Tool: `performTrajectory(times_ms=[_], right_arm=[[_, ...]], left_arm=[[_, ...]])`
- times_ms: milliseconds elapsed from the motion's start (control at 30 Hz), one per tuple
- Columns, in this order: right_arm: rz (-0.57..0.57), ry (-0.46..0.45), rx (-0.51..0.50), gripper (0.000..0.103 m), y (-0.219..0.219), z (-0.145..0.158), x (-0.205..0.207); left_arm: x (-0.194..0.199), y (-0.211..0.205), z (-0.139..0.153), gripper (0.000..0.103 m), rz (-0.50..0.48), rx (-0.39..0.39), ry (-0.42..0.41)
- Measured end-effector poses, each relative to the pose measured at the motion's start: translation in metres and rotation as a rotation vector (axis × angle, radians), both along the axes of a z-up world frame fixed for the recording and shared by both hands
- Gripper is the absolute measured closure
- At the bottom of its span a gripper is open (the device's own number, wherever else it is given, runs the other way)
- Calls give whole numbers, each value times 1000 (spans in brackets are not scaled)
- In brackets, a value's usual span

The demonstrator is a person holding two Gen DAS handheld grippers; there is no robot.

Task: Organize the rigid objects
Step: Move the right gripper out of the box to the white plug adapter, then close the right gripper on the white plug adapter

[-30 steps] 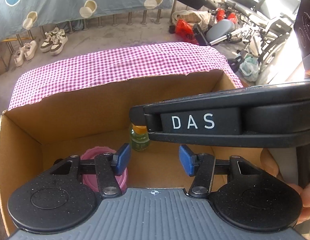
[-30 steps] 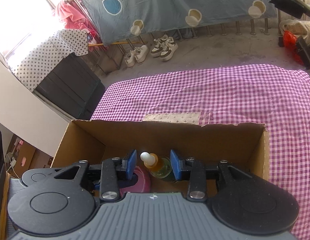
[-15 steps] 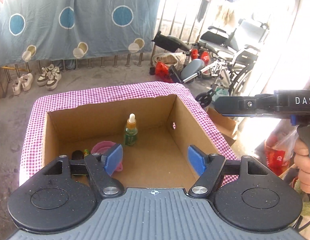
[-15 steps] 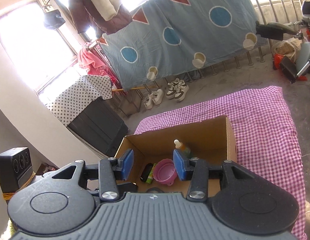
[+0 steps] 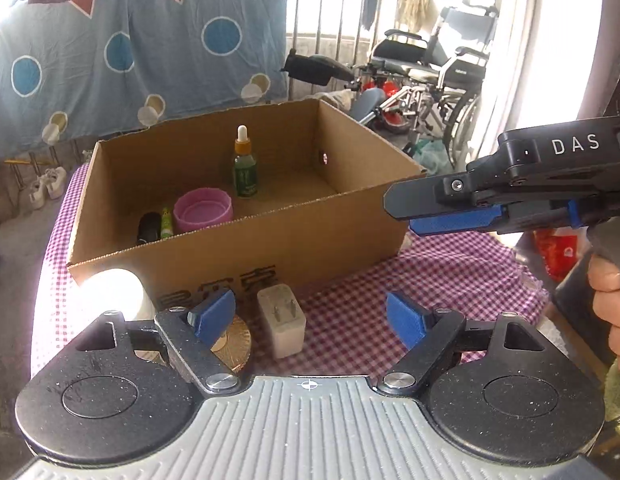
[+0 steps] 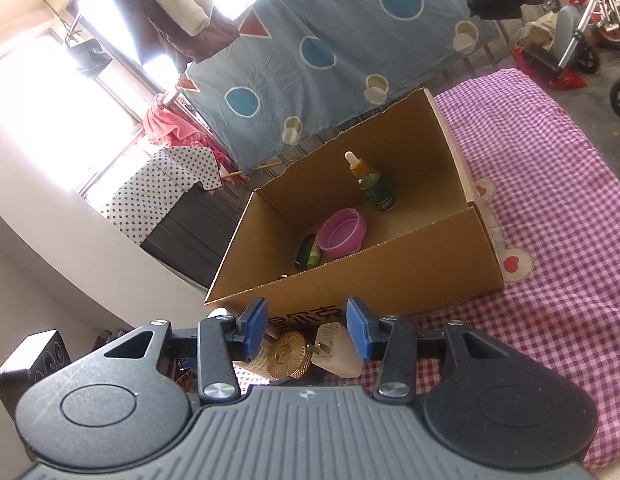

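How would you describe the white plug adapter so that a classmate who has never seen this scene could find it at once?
Start at the open cardboard box on the purple checked cloth. In front of its printed near wall, outside it, stands the plug adapter. It is the white block with two metal prongs, unlike the round gold lid beside it.

A brown cardboard box (image 5: 245, 248) sits on a purple-and-white checked cloth (image 5: 450, 280). Inside: a pink bowl (image 5: 203, 210), a green dropper bottle (image 5: 245, 168). Outside: a white plug (image 5: 281, 326), a gold disc (image 6: 289, 354).
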State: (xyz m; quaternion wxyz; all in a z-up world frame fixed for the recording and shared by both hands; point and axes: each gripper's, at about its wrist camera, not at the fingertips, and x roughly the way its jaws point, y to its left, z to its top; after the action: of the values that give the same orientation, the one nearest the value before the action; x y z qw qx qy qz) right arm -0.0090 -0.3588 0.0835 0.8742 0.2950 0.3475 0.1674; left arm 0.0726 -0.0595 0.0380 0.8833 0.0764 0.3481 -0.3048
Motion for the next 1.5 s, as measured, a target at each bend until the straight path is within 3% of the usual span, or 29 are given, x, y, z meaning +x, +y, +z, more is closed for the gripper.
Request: performTrajectory(times_ms=[267,333,600,967,1300,1500], right_arm=[[24,131,-6,64,29,-47,30],[26,149,-2,65,33,-54,37],[27,194,26,74,37,-68,57],[33,222,41,76,40,-75,58],[-32,245,51,76,15,-75,17],[-67,254,91,76,1,-77,1]], left_arm=[[-1,-12,-36,35,13,89,-46],[4,-14,-40,45,17,103,-36],[16,-14,-50,57,25,114,11],[18,-18,-54,62,34,96,58],[-9,-24,-53,66,-39,21,92],[-16,-30,-54,67,-64,53,64]])
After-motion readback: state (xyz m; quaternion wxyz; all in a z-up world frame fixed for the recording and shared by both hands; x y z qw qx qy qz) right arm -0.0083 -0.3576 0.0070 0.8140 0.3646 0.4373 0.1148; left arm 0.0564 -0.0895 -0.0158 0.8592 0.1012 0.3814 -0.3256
